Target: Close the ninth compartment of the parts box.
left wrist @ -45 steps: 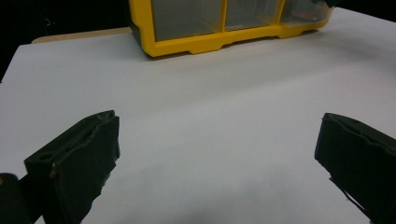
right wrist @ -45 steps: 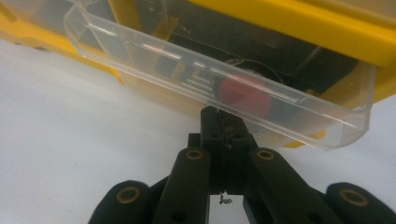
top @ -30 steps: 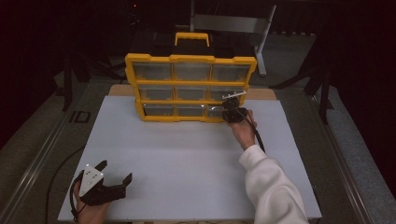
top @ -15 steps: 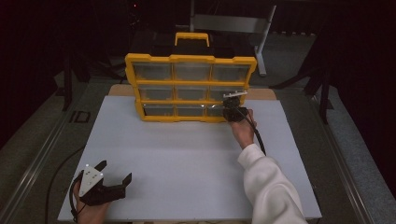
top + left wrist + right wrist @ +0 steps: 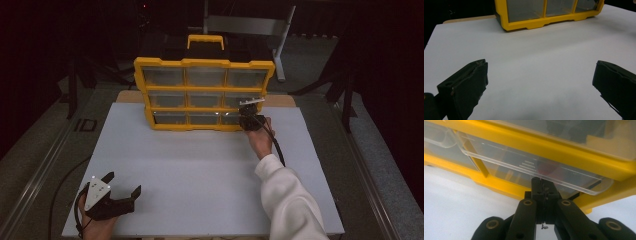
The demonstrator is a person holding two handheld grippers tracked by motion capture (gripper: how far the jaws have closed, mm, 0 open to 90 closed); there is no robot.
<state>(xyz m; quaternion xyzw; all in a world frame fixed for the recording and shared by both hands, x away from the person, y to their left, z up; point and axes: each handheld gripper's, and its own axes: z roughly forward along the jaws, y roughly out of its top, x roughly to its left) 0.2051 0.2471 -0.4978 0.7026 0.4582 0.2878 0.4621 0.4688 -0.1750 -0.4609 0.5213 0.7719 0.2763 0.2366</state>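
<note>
Left gripper [image 5: 120, 192] sat at the counter's [image 5: 200, 165] near-left corner, jaws wide apart, nothing between them. Yellow organizer [image 5: 204, 95] stood upright at the far middle of the counter (nine clear drawers, handle on top). Right gripper [image 5: 248, 119] was at its bottom-right drawer [image 5: 534, 170], jaws pressed together just under the drawer's clear lip.

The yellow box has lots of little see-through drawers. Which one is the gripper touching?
The bottom-right drawer of the yellow box. The right gripper is up against its clear front, jaws shut together; the other drawers have nothing at them.
</note>
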